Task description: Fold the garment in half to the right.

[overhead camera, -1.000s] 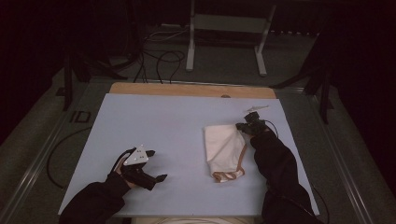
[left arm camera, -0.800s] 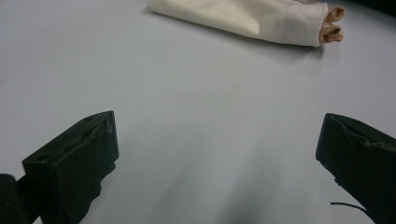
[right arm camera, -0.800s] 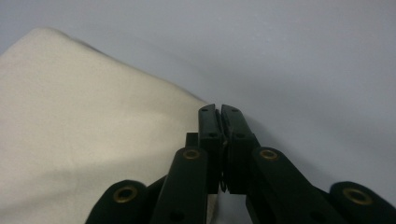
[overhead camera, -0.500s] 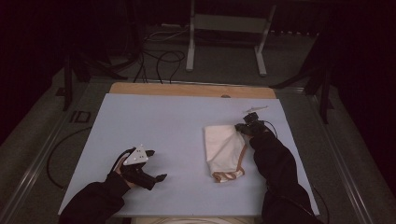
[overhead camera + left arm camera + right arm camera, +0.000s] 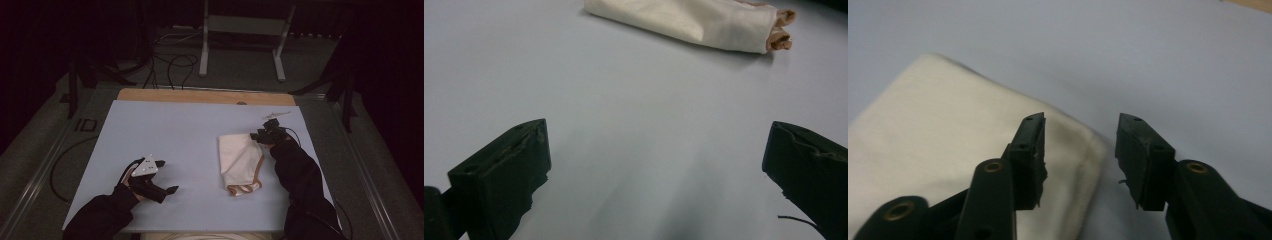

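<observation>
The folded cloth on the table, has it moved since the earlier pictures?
No. The folded cloth lies at the same spot, equally far from the wooden strip at the table's far edge. The right claw has just been opening above its corner.

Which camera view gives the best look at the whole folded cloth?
The high view: the folded cream cloth lies whole on the table. The left gripper view shows it far off and cropped; the right gripper view shows one corner close up.
</observation>
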`<state>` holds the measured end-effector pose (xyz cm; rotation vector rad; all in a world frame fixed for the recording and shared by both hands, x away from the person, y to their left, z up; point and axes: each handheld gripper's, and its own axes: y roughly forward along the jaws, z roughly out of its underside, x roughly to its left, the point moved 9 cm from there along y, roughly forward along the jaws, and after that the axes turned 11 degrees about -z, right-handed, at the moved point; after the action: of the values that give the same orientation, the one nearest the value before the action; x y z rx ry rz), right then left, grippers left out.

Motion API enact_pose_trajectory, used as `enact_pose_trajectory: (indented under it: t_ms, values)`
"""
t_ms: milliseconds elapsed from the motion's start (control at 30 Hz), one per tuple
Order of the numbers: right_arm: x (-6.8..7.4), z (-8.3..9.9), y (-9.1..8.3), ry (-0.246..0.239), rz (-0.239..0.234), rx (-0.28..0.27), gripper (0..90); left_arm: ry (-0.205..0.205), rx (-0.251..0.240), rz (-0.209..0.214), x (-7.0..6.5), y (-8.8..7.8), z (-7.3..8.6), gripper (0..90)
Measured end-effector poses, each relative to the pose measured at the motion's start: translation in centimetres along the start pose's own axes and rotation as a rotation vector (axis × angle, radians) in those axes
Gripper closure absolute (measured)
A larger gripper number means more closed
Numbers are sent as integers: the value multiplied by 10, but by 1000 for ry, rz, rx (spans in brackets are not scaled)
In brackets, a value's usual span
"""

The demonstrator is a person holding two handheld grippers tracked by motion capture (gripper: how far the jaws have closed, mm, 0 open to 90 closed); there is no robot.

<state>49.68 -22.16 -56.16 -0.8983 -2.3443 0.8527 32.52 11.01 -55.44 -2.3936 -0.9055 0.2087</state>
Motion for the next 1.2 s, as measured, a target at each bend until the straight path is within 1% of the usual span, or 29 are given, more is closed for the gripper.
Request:
enact_pose_trajectory:
  t_ms: [67,133,200,233,267,333,400,433,467,500,600,700,867,967,1067,1200]
  values:
    - [3,-2,-1,-5,-6,-2,481,1,1,-2,0,0,0,0]
    - [6,-4,-1,3,-23,-6,425,0,1,-1,1,0,0,0]
    - [9,-8,-2,5,-28,-16,358,-4,2,-3,1,0,1,0]
    - [11,-9,-2,11,-45,-18,326,-7,1,-6,2,0,1,0]
    - [14,-11,-2,13,-53,-22,289,-8,2,-10,2,-1,1,0]
    - [18,-15,-2,7,-52,-26,222,-13,-1,-17,4,-1,1,0]
    - [24,-19,-2,-2,-67,-26,161,-13,3,-16,4,-1,1,0]
    - [27,-21,-2,-14,-86,-23,109,-13,3,-17,5,-1,2,0]
    - [32,-23,-2,-15,-116,-30,104,-12,5,-16,5,-1,2,0]
    - [34,-25,-2,-11,-133,-35,94,-12,6,-16,4,-1,2,0]
    - [41,-30,-3,-25,-156,-45,94,-10,5,-17,4,-1,2,0]
    - [45,-34,-4,-35,-154,-48,94,-12,6,-17,5,-1,2,0]
    - [52,-38,-10,-63,-157,-67,94,-13,8,-17,5,-2,3,0]
    - [57,-38,-15,-71,-165,-80,94,-15,9,-19,6,-3,3,0]
    - [61,-35,-21,-81,-177,-80,94,-17,7,-22,7,-4,3,0]
    - [64,-29,-30,-94,-176,-89,94,-17,9,-22,6,-4,2,0]
